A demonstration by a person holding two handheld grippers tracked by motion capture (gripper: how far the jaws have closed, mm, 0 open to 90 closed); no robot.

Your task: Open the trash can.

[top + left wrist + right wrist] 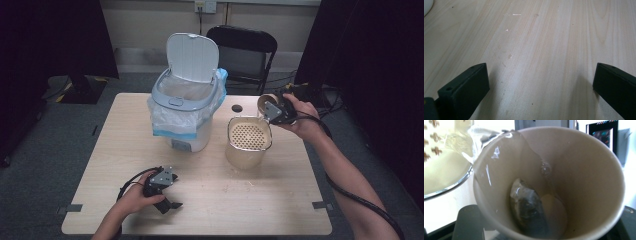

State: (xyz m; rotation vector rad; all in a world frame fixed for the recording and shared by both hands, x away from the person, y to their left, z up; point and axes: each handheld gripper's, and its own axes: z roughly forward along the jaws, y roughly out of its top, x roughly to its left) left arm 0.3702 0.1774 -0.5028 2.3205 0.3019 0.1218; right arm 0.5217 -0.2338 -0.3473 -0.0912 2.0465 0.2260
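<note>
While held up over the far right part of the counter (210, 200), the paper cup (574, 170) lies tipped on its side in the right tongs (274, 111), mouth twd the strainer bucket (248, 142) and its long axis roughly level. Cup: beige paper, round, tapering to a narrow base, smooth glossy inner wall w/ wet streaks. Inside: a dark, soggy tea bag (529, 210), lumpy, stuck low on the wall; a pale flat base shows beside it. Right tongs: black jaws either side of the cup, clamped on it.

Strainer bucket just beside the cup, nearer the person: round, cream plastic, perforated top w/ rows of small holes, metal rim seen in the right gripper view. Left of it, a white bin (185, 107), rounded-square, lid flipped upright, thin clear crinkly liner draped over the rim.

Left tongs (167, 195) low at the near left of the counter, jaws spread wide, nothing btwn them. Counter: pale wood-grain laminate, matte, few small scuffs.
</note>
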